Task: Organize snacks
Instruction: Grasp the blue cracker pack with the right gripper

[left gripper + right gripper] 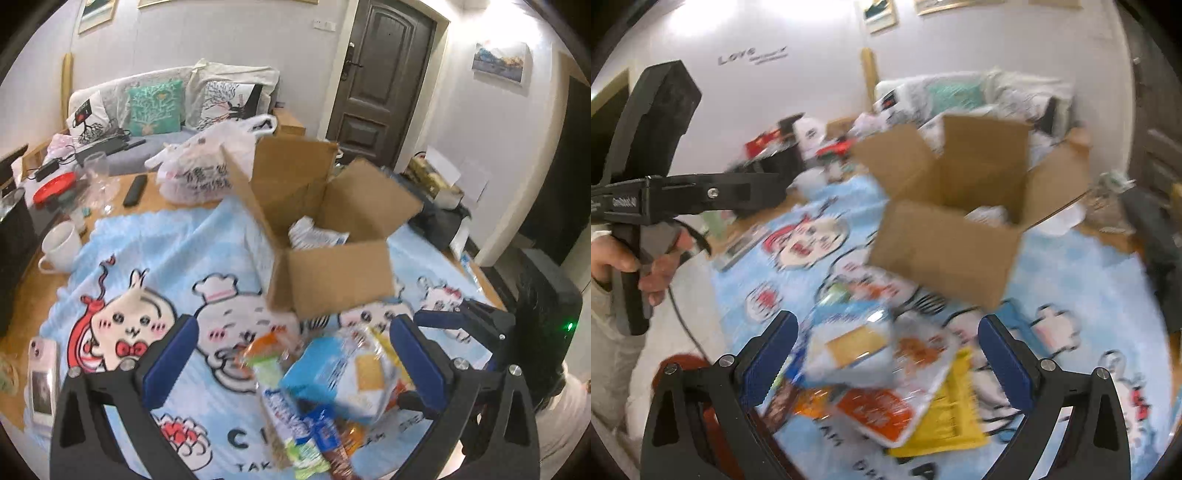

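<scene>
Both claws gape wide w/ nothing gripped: left claw (295,354) and right claw (888,349) each hang over the snack pile (325,391) at bottom centre, packets loose on the blue cloth (155,254). Cardboard box (325,236), centre frame, flaps up, one packet already inside, prob. the drop spot, set close for short carries.

The left hand-held gripper (295,363) tilts downward, jaws spread wide, nothing clamped between its blue pads (170,363). The right hand-held gripper (888,363) likewise tilts down, jaws wide apart. A hand (631,264) grips the left one's handle.
</scene>
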Tool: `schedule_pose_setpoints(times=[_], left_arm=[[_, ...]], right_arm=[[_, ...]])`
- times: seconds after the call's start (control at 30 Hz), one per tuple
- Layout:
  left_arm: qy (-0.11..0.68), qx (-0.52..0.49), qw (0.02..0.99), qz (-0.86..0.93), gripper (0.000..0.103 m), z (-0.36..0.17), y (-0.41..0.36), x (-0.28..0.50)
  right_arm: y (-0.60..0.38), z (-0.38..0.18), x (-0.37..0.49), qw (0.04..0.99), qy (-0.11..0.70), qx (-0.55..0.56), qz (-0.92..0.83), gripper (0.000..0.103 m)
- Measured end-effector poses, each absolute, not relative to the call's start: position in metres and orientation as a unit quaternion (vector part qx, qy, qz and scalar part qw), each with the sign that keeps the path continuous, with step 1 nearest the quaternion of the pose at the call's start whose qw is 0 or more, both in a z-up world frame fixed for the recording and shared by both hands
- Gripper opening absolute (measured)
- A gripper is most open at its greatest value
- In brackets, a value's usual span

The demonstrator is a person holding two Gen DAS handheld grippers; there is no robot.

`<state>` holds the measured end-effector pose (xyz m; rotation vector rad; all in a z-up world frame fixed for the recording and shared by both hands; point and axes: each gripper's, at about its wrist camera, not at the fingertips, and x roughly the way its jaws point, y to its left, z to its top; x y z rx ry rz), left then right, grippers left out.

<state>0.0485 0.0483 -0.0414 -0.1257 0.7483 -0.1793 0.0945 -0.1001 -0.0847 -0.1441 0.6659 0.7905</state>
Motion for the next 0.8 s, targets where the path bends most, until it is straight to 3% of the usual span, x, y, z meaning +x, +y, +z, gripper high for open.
schedule_pose_setpoints(times=[0.27, 0.33, 0.4, 0.8], left_arm=[[0.391, -0.101, 0.907, -0.116, 0.102, -0.072, 0.053, 0.043], [0.397, -0.104, 0.904, -0.118, 0.102, -0.074, 0.052, 0.045], [0.400, -0.112, 0.901, -0.125, 0.102, -0.076, 0.052, 0.045], [0.425, -0.133, 0.879, -0.169, 0.102, -0.081, 0.032, 0.055]], right_arm=[[-0.062, -0.122, 0.097, 0.842, 0.364, -0.093, 0.387, 0.094], [-0.056, -0.128, 0.102, 0.838, 0.383, -0.107, 0.374, 0.076], [-0.053, -0.137, 0.105, 0.833, 0.404, -0.114, 0.360, 0.069], [-0.081, -0.121, 0.100, 0.847, 0.383, -0.082, 0.359, 0.064]])
